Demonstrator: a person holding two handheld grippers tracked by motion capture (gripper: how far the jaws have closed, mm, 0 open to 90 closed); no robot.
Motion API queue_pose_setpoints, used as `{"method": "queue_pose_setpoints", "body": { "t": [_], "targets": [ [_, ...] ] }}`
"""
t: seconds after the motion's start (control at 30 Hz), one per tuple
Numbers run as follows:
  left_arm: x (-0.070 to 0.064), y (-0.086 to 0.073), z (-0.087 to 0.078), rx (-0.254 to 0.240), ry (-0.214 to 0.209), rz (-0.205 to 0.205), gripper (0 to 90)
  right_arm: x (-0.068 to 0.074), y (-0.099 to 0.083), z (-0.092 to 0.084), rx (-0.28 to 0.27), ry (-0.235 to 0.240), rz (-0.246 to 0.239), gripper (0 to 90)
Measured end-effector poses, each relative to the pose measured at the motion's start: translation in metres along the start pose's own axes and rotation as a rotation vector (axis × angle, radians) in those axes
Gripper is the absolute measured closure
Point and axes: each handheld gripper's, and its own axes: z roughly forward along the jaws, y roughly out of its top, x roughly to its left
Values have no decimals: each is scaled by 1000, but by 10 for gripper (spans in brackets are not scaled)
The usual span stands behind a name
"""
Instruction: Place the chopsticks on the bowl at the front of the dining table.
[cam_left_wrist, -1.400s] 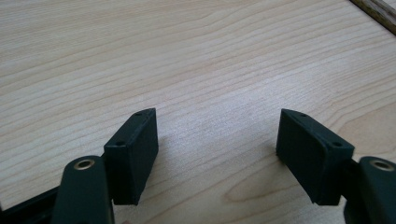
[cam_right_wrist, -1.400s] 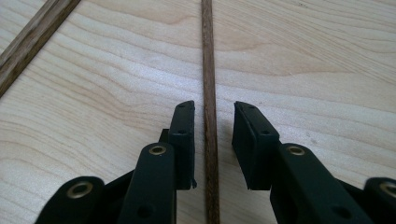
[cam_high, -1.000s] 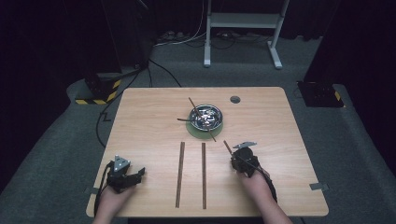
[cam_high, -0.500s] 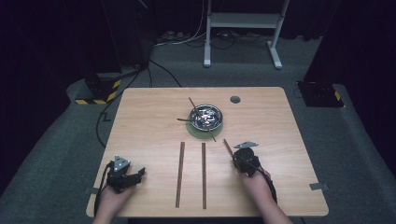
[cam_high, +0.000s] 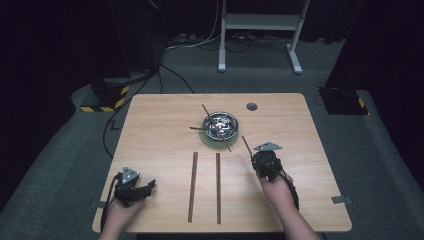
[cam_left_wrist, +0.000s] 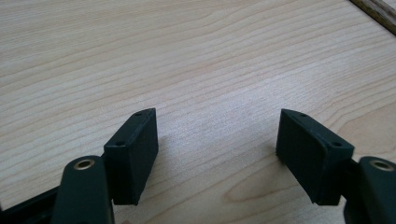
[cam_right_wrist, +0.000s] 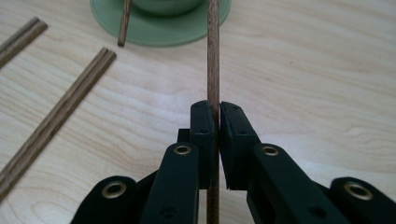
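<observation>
Between the right gripper's clenched jaws, the chopstick runs on, its far end cut off.

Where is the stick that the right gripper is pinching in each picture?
High view: the wooden stick pokes up and left from the right gripper, right of the bowl.
Right gripper view: the same stick runs straight up the middle, pinched between the black jaws.
Left gripper view: bare table between open jaws.
Shared landmark: the green plate under the bowl.
</observation>
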Motion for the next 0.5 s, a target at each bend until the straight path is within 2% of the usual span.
{"method": "queue_pose_setpoints", "body": {
  "t": [0.23, 0.5],
  "targets": [
    [0, 0, 0, 1, 0, 0, 296, 2, 16, -5, -42, -11, -15, 844],
    [0, 0, 0, 1, 0, -1, 297, 3, 35, -4, -65, 7, -16, 844]
  ]
}}
